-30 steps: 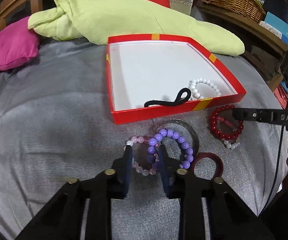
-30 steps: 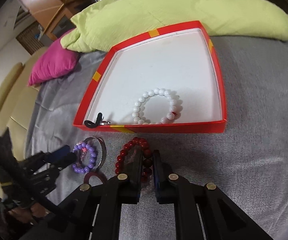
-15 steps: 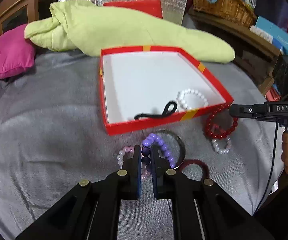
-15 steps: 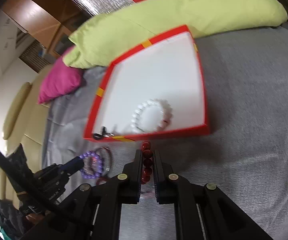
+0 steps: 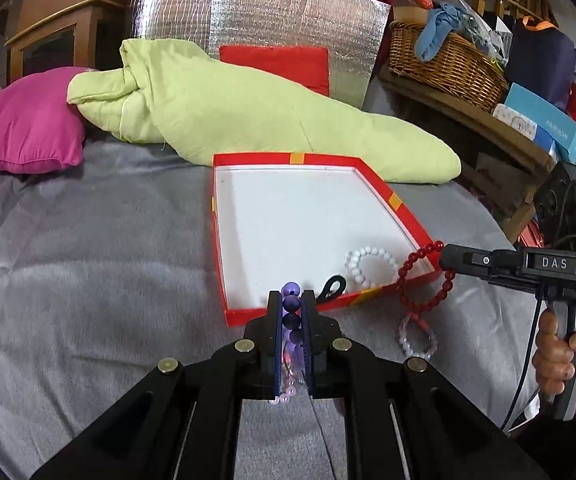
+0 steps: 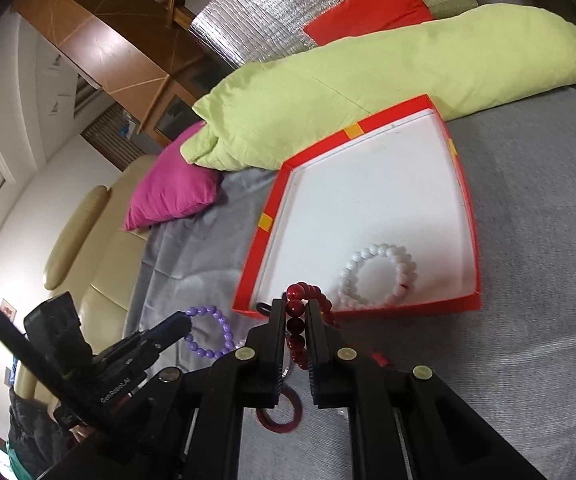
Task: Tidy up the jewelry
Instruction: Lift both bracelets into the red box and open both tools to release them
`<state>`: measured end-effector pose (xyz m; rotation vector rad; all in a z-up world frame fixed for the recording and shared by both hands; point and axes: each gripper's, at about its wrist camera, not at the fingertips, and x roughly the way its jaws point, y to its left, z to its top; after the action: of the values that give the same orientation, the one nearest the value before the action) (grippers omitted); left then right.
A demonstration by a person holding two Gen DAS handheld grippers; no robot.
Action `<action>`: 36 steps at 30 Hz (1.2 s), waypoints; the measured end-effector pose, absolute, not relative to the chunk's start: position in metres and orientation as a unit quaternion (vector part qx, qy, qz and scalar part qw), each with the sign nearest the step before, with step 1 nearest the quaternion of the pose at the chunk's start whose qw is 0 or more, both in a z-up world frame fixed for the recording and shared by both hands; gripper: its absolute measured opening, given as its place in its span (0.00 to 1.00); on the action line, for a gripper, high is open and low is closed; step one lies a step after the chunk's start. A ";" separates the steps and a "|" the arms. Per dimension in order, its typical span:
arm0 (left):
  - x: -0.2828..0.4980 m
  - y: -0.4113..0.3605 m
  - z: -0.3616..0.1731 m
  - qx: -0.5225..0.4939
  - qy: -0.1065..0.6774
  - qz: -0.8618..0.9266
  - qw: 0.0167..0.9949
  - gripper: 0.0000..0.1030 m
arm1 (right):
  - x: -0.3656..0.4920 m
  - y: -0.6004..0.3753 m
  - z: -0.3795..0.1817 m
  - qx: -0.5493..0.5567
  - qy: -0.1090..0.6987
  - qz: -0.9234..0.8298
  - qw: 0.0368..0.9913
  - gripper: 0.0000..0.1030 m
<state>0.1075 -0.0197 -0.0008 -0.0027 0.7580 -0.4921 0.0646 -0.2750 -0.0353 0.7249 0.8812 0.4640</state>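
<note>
- A grey, softly napped fabric cover (image 5: 88, 272) spreads over the whole working surface.
- A long pale-green quilted cushion (image 5: 248, 108) lies across its far side, with a magenta satin pillow (image 5: 24, 128) touching its left end.
- Behind them stands a silver, reflective quilted foil panel (image 5: 256, 16) with a flat red cushion (image 5: 276, 65) leaning against it.
- A brown wooden cabinet with glass doors (image 5: 48, 36) fills the left corner.
- To the right, a woven wicker basket (image 5: 445, 66) of cloth sits on a wooden shelf (image 5: 483, 124), beside blue and white cardboard boxes (image 5: 539, 122).
- A cream leather sofa (image 6: 88, 248) adjoins white walls (image 6: 12, 128).

Five bead bracelets (image 5: 371, 265), one box (image 5: 224, 240).
</note>
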 end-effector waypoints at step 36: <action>0.179 -0.068 -0.020 -0.046 0.373 -0.213 0.902 0.09 | 0.157 -0.254 -0.061 0.376 0.396 0.178 0.818 0.11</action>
<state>0.1793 -0.0678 -0.0196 -0.0952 0.7720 -0.4398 0.1570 -0.2538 -0.0610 0.8018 0.8441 0.3786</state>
